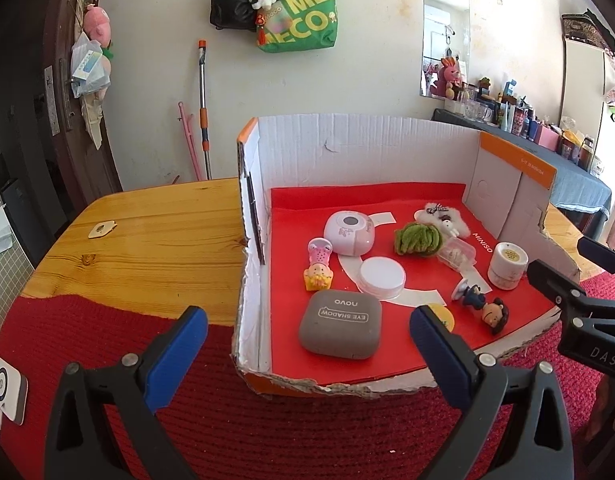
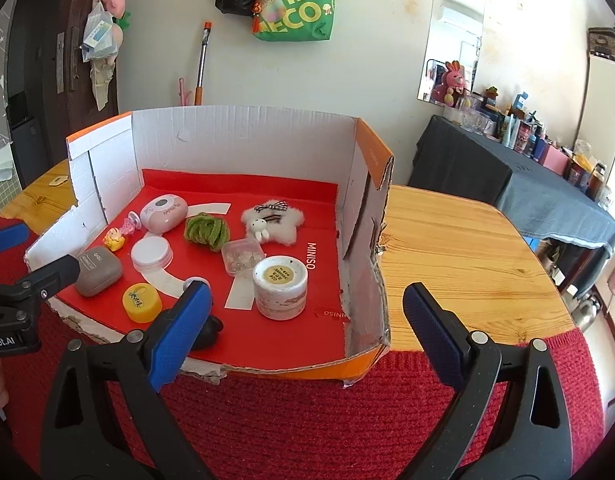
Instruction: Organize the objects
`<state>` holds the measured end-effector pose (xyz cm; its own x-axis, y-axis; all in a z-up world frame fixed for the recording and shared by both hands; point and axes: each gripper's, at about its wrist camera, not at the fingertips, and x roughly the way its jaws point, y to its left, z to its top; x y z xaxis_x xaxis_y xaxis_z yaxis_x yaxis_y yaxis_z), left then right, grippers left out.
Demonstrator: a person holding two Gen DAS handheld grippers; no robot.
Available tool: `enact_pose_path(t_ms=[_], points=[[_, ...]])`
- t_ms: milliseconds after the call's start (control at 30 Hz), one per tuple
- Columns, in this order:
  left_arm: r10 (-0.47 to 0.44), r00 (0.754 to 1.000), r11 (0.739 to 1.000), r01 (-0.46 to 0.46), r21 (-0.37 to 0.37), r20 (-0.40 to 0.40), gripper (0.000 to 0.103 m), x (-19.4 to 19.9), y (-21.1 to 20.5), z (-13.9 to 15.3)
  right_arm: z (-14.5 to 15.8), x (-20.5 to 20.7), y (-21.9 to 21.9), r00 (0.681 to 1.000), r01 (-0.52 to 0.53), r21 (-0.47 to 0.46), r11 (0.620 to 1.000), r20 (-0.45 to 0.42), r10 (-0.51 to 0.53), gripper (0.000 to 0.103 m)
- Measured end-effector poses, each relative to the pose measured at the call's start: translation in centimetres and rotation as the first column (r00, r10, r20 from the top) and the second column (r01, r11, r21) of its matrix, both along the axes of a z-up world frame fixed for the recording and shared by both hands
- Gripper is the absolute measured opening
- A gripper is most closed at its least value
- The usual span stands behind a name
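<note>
Left wrist view: the left gripper hangs with its jaws spread wide and nothing between the blue pads, just above the near edge of the torn cardboard box; on the box's red floor the grey eye shadow case lies nearest, a white round tin behind it, a pink oval case farther back, a green knitted piece to the right; the right gripper's black tip shows at the right edge.

Right wrist view: the right gripper is likewise wide and empty, over the box's near right corner; a white jar sits just beyond its left pad, a yellow cap to the left; the box stands on the wooden surface, partly on a red knitted mat.
</note>
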<state>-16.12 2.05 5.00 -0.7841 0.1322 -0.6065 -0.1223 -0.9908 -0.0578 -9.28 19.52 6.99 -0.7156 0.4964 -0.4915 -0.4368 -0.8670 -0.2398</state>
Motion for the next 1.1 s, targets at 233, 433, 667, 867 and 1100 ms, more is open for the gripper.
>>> enact_pose_path(t_ms=[233,433,667,867,1100], points=[[0.005,1.000,1.000,-0.005,-0.001,0.005,0.103,-0.3,0.2,-0.1,-0.3,-0.4,0.8,0.999,0.021,-0.032,0.999,0.033,-0.020,0.098],[0.016,0.999,1.000,-0.017,0.022,0.037,0.103,-0.8,-0.2,-0.4,-0.3,-0.3,0.0,0.999,0.020,0.014,1.000,0.029,-0.020,0.102],[0.021,0.999,0.999,-0.022,0.025,0.032,0.103,-0.7,-0.2,-0.4,-0.2,-0.2,0.2,0.999,0.027,-0.002,1.000,0.026,-0.027,0.103],[0.011,1.000,1.000,-0.011,0.007,0.026,0.103,-0.6,0.2,-0.4,-0.3,-0.4,0.3,0.999,0.029,-0.004,1.000,0.039,-0.029,0.103],[0.009,1.000,1.000,-0.009,0.010,0.023,0.103,-0.6,0.2,-0.3,-0.3,-0.4,0.3,0.999,0.027,-0.006,1.000,0.039,-0.027,0.103]])
